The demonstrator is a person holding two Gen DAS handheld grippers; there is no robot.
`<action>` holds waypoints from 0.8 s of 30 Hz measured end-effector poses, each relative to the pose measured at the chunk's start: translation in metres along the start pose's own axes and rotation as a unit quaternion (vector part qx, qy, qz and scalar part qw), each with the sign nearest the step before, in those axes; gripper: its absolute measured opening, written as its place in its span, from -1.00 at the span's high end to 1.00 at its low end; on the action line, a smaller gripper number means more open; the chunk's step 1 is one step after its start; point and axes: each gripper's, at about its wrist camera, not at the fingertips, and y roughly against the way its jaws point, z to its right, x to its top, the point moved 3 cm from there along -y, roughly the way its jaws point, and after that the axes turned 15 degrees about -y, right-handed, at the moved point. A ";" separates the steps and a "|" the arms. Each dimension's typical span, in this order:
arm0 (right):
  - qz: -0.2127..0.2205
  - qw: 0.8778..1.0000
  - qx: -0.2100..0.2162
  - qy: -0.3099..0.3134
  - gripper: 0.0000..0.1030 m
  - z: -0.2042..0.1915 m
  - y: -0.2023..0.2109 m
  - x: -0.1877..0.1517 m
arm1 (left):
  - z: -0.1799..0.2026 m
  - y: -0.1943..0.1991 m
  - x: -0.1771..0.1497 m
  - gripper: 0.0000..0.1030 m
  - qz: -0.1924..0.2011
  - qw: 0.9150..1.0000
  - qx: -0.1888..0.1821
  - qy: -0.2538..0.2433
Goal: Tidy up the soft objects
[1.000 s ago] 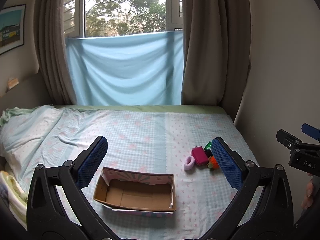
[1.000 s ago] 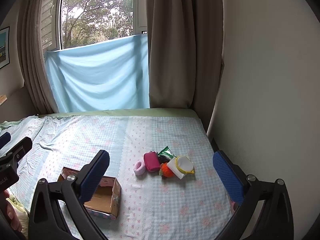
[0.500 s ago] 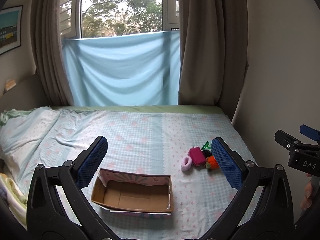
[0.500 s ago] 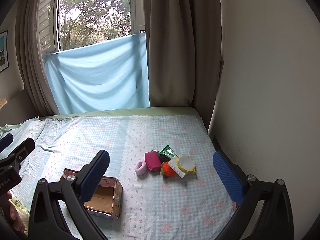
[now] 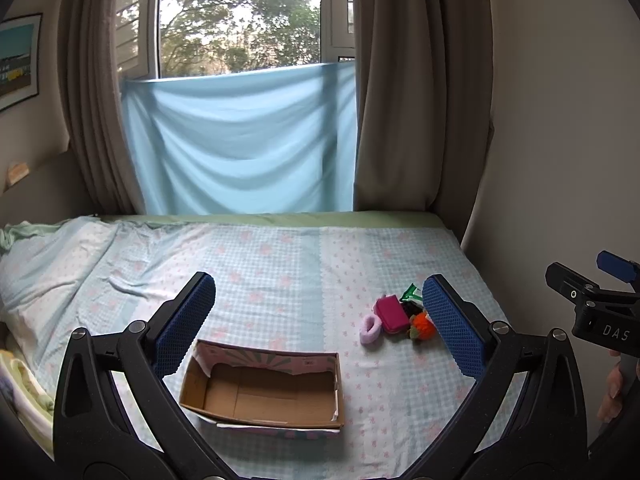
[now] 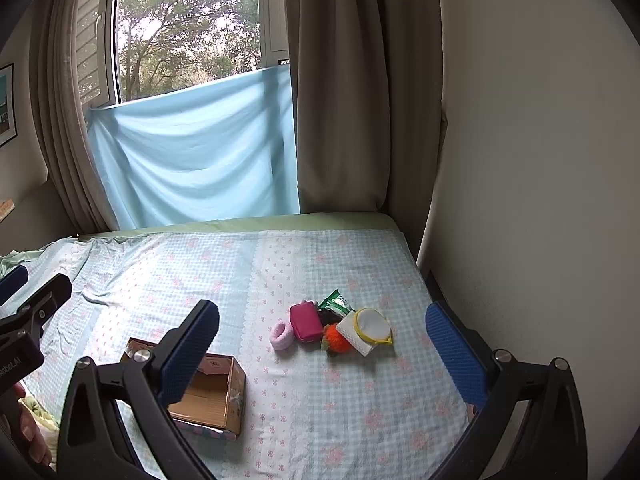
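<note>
On the bed (image 6: 360,408), near its right edge by the wall, the little heap of soft things is lying untouched: a pink scrunchie (image 6: 282,334), a magenta pouch (image 6: 306,322), a green packet (image 6: 338,304), an orange pom-pom (image 6: 338,340) and a white mesh bag with a yellow rim (image 6: 368,332), all pressed against one another. To their left, well apart, the cardboard box (image 5: 264,392) is sitting open and empty.

Compared with a second ago, both views are drifting only slightly; the heap and box are sitting a touch lower and nearer in the frames, so I judge the person is easing in toward the bed, with no grasp begun and nothing sorted yet.

The box is lying with its long axis across the bed, left to right, mouth facing up. The heap is stretching roughly along that same line, the scrunchie at the end closest to the box. The pouch's long side is running away toward the window.

The left claw (image 5: 320,328) is hanging wide open above the box, holding nothing. The right claw (image 6: 320,356) is likewise spread wide and empty, framing the heap.
</note>
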 end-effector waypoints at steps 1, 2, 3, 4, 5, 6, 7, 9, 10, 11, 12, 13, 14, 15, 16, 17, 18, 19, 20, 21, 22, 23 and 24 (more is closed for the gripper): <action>0.000 1.000 0.000 0.000 -0.99 0.000 0.000 0.000 | -0.001 0.000 0.000 -0.99 0.000 1.000 0.001 0.000; 0.001 1.000 0.000 0.000 -0.99 0.000 0.000 0.001 | -0.001 0.000 0.000 -0.99 0.000 1.000 0.001 0.000; 0.001 1.000 -0.001 0.000 -0.99 0.000 0.000 0.001 | -0.001 -0.001 0.000 -0.99 0.000 1.000 0.001 0.001; 0.002 1.000 -0.001 0.001 -0.99 -0.001 0.000 0.001 | 0.000 -0.002 0.000 -0.99 -0.001 1.000 0.002 0.001; 0.003 1.000 -0.001 0.002 -0.99 -0.002 0.000 0.001 | 0.000 -0.003 0.000 -0.99 -0.001 1.000 0.002 0.002; 0.002 1.000 -0.001 0.003 -0.99 -0.002 -0.001 0.002 | -0.001 -0.004 -0.001 -0.99 -0.002 1.000 0.002 0.002; 0.002 1.000 0.000 0.003 -0.99 -0.002 -0.001 0.003 | -0.001 -0.004 -0.001 -0.99 -0.002 1.000 0.002 0.002; 0.002 1.000 0.000 0.003 -0.99 -0.003 -0.001 0.004 | -0.001 -0.005 0.000 -0.99 -0.003 1.000 0.001 0.003; 0.002 1.000 0.000 0.003 -1.00 -0.003 -0.001 0.004 | 0.000 -0.005 0.000 -0.99 -0.003 1.000 0.001 0.002; 0.002 1.000 0.000 0.004 -0.99 -0.002 -0.003 0.004 | -0.001 -0.005 0.000 -0.99 -0.003 1.000 0.002 0.003; 0.002 1.000 0.000 0.004 -0.99 -0.002 -0.003 0.005 | -0.001 -0.005 0.000 -0.99 -0.003 1.000 0.001 0.003; 0.003 1.000 0.000 0.004 -0.99 -0.002 -0.003 0.005 | -0.001 -0.006 0.001 -0.99 -0.003 1.000 0.001 0.003; 0.004 1.000 0.000 0.004 -0.99 -0.002 -0.003 0.006 | -0.001 -0.006 0.001 -0.99 -0.003 1.000 0.001 0.003; 0.005 1.000 0.001 0.005 -0.99 -0.002 -0.003 0.006 | -0.001 -0.006 0.001 -0.99 -0.003 1.000 0.000 0.003; 0.006 1.000 0.001 0.005 -0.99 -0.002 -0.003 0.006 | -0.001 -0.006 0.001 -0.99 -0.003 1.000 0.000 0.003; 0.007 1.000 0.000 0.006 -0.99 -0.003 -0.002 0.006 | -0.001 -0.006 0.001 -0.99 -0.003 1.000 0.001 0.003; 0.008 1.000 0.000 0.006 -0.99 -0.003 -0.002 0.006 | -0.001 -0.006 0.001 -0.99 -0.003 1.000 0.000 0.003; 0.009 1.000 0.000 0.006 -0.99 -0.003 -0.001 0.007 | -0.001 -0.006 0.001 -0.99 -0.003 1.000 0.000 0.003; 0.011 1.000 0.000 0.007 -0.99 -0.004 -0.001 0.007 | -0.001 -0.006 0.001 -0.99 -0.003 1.000 0.000 0.003; 0.012 1.000 0.000 0.007 -0.99 -0.004 0.000 0.007 | -0.002 -0.005 0.001 -0.99 -0.003 1.000 0.000 0.003; 0.012 1.000 0.000 0.008 -0.99 -0.004 0.000 0.008 | -0.002 -0.005 0.001 -0.99 -0.003 1.000 0.000 0.003; 0.012 1.000 0.000 0.007 -1.00 -0.004 0.000 0.008 | -0.002 -0.005 0.002 -0.99 -0.002 1.000 0.000 0.003; 0.013 1.000 0.001 0.007 -0.99 -0.005 0.000 0.008 | -0.003 -0.005 0.002 -0.99 -0.002 1.000 0.000 0.003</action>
